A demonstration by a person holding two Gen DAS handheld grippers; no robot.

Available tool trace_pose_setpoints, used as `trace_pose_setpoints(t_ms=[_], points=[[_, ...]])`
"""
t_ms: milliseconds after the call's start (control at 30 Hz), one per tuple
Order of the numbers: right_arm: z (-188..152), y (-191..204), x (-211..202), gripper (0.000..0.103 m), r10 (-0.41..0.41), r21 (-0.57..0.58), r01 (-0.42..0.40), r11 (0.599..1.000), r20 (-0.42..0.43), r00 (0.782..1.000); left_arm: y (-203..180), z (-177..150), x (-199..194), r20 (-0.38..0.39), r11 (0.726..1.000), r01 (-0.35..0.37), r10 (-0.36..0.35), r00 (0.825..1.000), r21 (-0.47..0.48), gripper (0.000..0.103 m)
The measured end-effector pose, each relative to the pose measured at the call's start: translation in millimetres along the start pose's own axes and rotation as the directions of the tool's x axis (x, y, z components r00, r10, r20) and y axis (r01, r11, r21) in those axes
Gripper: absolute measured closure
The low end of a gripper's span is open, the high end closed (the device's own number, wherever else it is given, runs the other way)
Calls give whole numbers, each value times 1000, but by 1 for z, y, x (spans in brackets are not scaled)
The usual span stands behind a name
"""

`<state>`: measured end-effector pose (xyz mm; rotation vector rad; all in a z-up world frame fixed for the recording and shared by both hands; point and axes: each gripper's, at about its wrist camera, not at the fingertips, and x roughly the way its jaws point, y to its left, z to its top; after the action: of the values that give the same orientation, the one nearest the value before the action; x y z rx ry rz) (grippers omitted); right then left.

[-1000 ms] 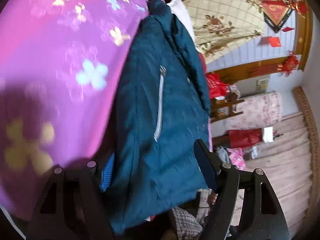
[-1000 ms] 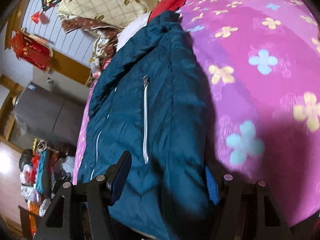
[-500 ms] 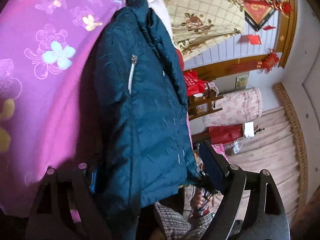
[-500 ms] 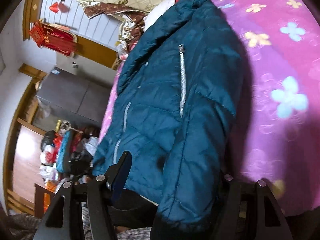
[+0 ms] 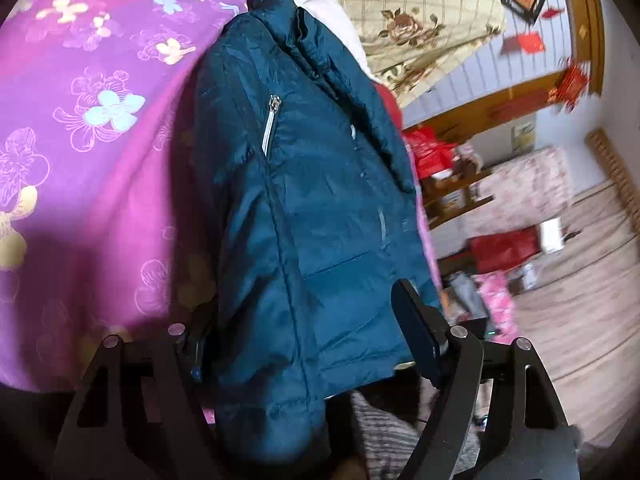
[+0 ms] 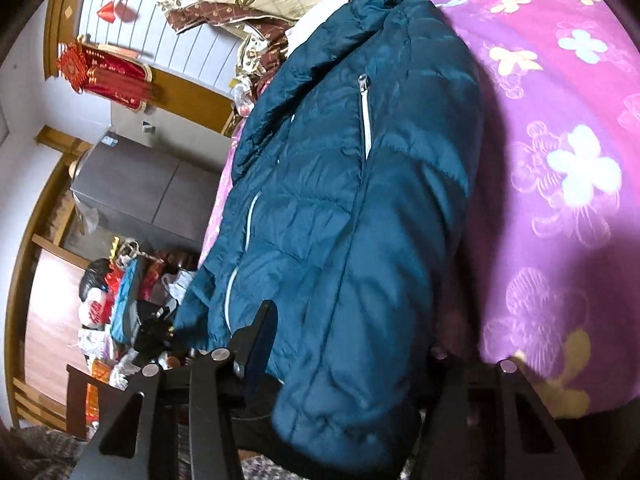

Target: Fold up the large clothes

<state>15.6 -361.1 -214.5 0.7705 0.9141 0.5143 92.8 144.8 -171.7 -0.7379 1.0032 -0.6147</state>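
A dark teal puffer jacket [image 5: 304, 184] with silver zips lies lengthwise on a purple flowered bedspread [image 5: 80, 128], collar far, hem hanging off the near bed edge. My left gripper [image 5: 300, 320] straddles the hem. Its jaws are closing, the right pad [image 5: 416, 332] stands at the jacket's side edge, and the left finger is hidden behind the fabric. In the right wrist view the same jacket [image 6: 360, 200] fills my right gripper [image 6: 352, 332]. Its jaws are closing too, its left finger [image 6: 260, 336] presses into the padded hem, and the other finger is hidden behind the jacket.
Folded quilts and pillows [image 5: 420, 20] are piled beyond the collar. A grey cabinet [image 6: 140, 192] and cluttered bags [image 6: 120, 304] stand on the floor beside the bed. A wooden shelf [image 5: 456, 196] and red bags [image 5: 504, 248] are on the other side. Checked cloth [image 5: 384, 436] lies below.
Both cameras have drawn back toward the near bed edge, so more of the jacket and room shows. The hem now hangs over the edge. The right gripper's fingers stand closer together.
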Motion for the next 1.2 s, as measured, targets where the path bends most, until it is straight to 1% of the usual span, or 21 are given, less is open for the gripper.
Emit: trace_pose_setpoints(t_ms=[67, 200, 233, 267, 300, 333, 367, 400, 467, 533, 567, 633, 667, 733, 800, 833, 933, 1000, 1100, 1133, 1200], points=[[-2, 2, 2, 53, -14, -20, 14, 1000, 0, 1000, -11, -5, 6, 9, 997, -70, 69, 998, 42, 26], [-2, 1, 3, 54, -17, -19, 17, 1000, 11, 1000, -19, -9, 16, 16, 986, -148, 147, 989, 78, 23], [-2, 1, 4, 60, -29, -20, 29, 999, 11, 1000, -19, -9, 17, 15, 983, -165, 164, 986, 82, 23], [-2, 2, 5, 66, -63, -20, 63, 998, 12, 998, -21, -9, 18, 16, 978, -191, 190, 982, 80, 24], [-4, 3, 6, 76, -87, -20, 87, 996, 14, 996, -21, -8, 18, 19, 973, -219, 219, 976, 75, 42], [-4, 6, 5, 80, -109, -23, 109, 994, 15, 994, -22, -7, 18, 23, 957, -282, 281, 960, 67, 79], [-4, 8, 4, 83, -124, -31, 125, 992, 18, 992, -20, -3, 18, 22, 921, -385, 385, 923, 55, 92], [-3, 14, 1, 86, -142, -48, 144, 988, 27, 989, -19, 0, 14, 28, 911, -409, 408, 912, 41, 93], [-2, 22, -4, 89, -155, -74, 158, 985, 47, 987, -20, 6, -4, 74, 913, -408, 406, 911, 0, 95], [0, 36, -15, 91, -156, -110, 164, 980, 79, 985, -27, 9, -23, 125, 910, -414, 411, 903, -2, 95], [1, 42, -21, 92, -150, -123, 161, 979, 92, 984, -33, 8, -32, 145, 916, -400, 396, 907, 3, 95], [1, 52, -31, 93, -136, -143, 151, 978, 108, 985, -44, 7, -46, 178, 923, -383, 373, 911, 24, 95], [1, 58, -37, 93, -127, -157, 144, 977, 114, 985, -51, 6, -50, 190, 922, -385, 372, 909, 36, 95], [-2, 67, -45, 94, -107, -172, 126, 977, 113, 988, -60, 2, -58, 210, 918, -391, 370, 905, 63, 95], [-8, 74, -54, 94, -96, -193, 115, 974, 107, 990, -72, -7, -64, 217, 916, -389, 362, 906, 95, 95], [-9, 77, -55, 94, -95, -202, 115, 973, 103, 990, -79, -5, -63, 222, 913, -393, 364, 905, 105, 95], [-10, 80, -63, 94, -85, -213, 104, 972, 96, 992, -90, -15, -69, 243, 901, -408, 367, 898, 145, 95], [-2, 82, -65, 94, -71, -212, 92, 973, 104, 992, -92, -14, -72, 249, 901, -409, 366, 897, 147, 95], [24, 96, -64, 94, -51, -235, 80, 969, 124, 991, -95, 4, -73, 254, 912, -385, 341, 905, 145, 95], [31, 101, -63, 94, -53, -247, 85, 965, 134, 990, -98, 14, -73, 267, 912, -382, 335, 903, 149, 95], [57, 116, -63, 94, -56, -282, 102, 954, 166, 985, -107, 33, -72, 297, 901, -400, 341, 892, 167, 95]])
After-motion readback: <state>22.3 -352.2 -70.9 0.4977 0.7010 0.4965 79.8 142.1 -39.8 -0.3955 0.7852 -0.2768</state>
